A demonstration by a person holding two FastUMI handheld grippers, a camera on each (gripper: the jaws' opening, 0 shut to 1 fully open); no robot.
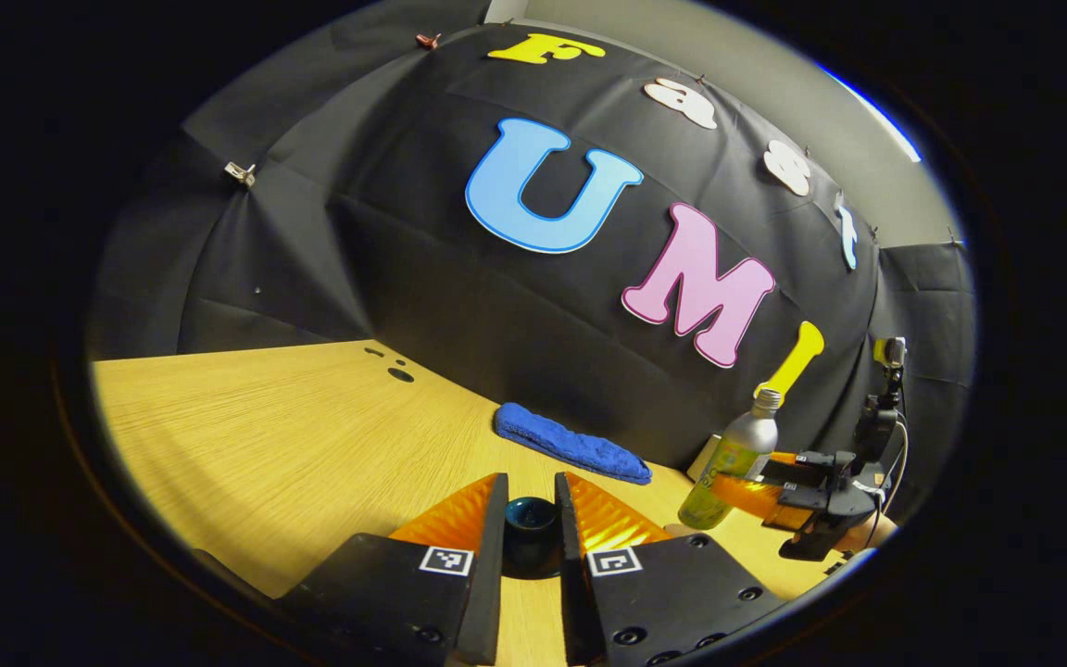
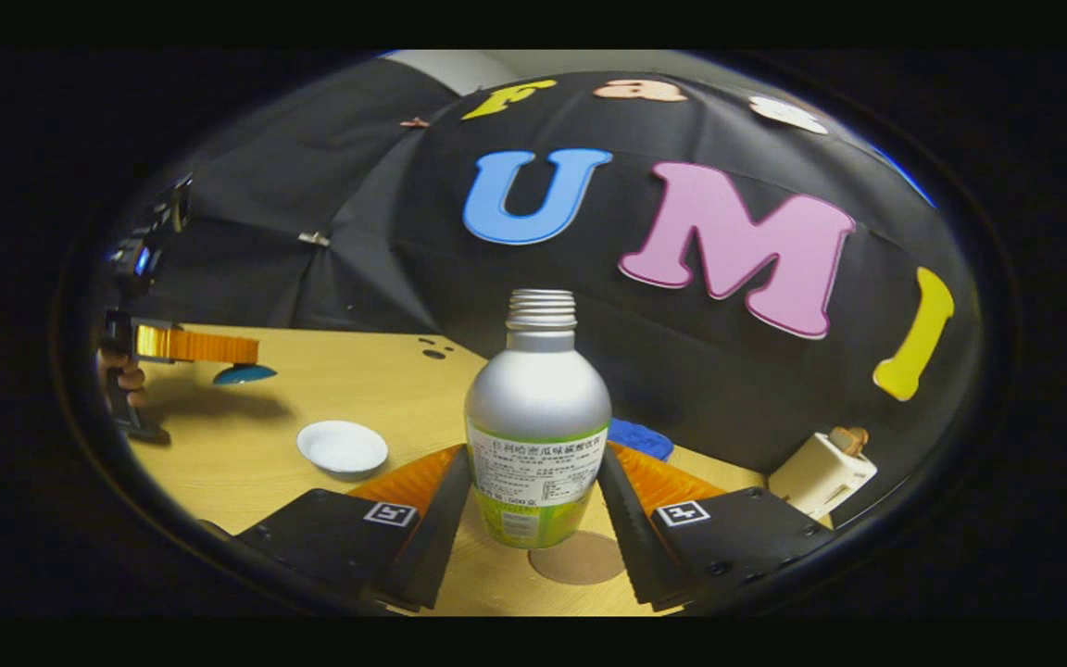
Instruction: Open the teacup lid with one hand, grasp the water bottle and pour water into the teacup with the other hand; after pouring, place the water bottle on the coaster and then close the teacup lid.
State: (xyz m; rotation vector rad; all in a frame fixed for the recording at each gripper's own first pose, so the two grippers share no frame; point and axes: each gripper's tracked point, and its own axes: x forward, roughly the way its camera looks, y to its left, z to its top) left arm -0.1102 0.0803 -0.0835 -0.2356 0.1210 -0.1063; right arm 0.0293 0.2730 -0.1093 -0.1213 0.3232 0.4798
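Teacup lid (image 1: 531, 521) is pinched by its knob in the left gripper (image 1: 531, 519), held clear above the wooden table (image 1: 293, 435). Capless water bottle (image 2: 538, 431) is clamped upright in the right gripper (image 2: 533, 496), raised over the round coaster (image 2: 580, 559). White teacup (image 2: 343, 446) sits open, well to the left.

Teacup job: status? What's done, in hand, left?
Done: lid is off, held up by the left tongs; bottle cap is already off. In hand: right tongs grip the water bottle above the coaster. Whether pouring happened can't be told. Left: set the bottle down, close the lid.
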